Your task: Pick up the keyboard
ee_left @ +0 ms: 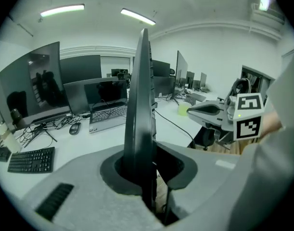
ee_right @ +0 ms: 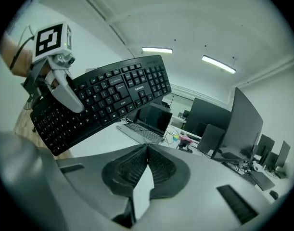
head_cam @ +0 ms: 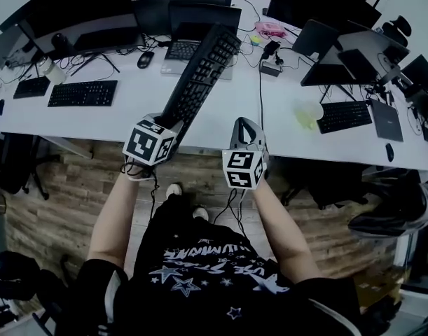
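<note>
Where the keyboard is: the black keyboard (head_cam: 199, 75) is clamped by its near short end between the left gripper's fingers and reaches away from them, out over the white desk (head_cam: 221, 135)
Keyboard pose: seen edge-on in the left gripper view (ee_left: 139, 114), it stands on its long edge between the two fingers; the right gripper view shows its key face (ee_right: 106, 97), so the keys are turned toward the right gripper's fingers, and the whole board is up in the air
Left gripper (head_cam: 173, 124): its fingers are pressed against both faces of the keyboard, one on each side, with the board filling the gap (ee_left: 147, 165); from the right gripper view one grey finger (ee_right: 65, 88) lies across the keys near the board's end
Right gripper (head_cam: 246, 126): fingers brought together at the tips with nothing between them (ee_right: 147, 150); it is beside the left gripper's fingers, apart from the keyboard, pointing out over the desk edge
Beyond the left fingers: an open laptop (head_cam: 177, 53) lies under the keyboard's far end, and a mouse (head_cam: 145, 59) sits just to the left of it
Left of the left fingers: a second keyboard (head_cam: 83, 93) lies flat on the desk, well apart
Right of the right fingers: a pale green cup (head_cam: 308, 114) stands on the desk
</note>
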Demonstrator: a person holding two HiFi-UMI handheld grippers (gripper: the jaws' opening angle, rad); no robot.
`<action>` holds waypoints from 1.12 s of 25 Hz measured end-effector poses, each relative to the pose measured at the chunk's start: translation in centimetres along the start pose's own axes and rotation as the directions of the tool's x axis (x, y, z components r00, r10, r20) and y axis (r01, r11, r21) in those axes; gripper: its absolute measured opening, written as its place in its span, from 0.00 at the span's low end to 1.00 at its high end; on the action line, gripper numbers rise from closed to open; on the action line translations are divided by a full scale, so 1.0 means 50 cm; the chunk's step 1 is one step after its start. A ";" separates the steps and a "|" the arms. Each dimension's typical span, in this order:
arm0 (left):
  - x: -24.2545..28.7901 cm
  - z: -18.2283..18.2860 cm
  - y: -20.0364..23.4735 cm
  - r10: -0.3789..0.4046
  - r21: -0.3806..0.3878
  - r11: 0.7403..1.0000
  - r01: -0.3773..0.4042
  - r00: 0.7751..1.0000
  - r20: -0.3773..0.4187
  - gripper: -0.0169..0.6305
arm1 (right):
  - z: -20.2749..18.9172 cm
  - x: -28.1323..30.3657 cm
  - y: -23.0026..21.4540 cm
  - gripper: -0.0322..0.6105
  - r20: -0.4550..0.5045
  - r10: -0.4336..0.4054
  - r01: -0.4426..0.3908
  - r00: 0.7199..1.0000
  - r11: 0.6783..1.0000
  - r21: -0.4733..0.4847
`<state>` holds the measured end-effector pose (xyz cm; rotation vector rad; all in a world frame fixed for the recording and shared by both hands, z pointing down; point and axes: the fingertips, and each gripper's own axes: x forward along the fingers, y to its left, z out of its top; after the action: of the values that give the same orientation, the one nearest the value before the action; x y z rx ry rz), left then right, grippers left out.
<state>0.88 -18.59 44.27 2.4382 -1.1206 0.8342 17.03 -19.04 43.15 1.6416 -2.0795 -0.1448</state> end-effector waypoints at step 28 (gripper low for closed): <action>-0.196 -0.203 -0.054 -0.108 -0.161 0.978 0.130 0.984 0.139 0.15 | -0.012 -0.174 0.103 0.06 -0.059 -0.048 0.052 0.997 0.995 0.085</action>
<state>-5.90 -6.02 45.79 2.4169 -1.0317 0.5285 14.11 -9.34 42.94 1.7289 -2.0285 -0.0245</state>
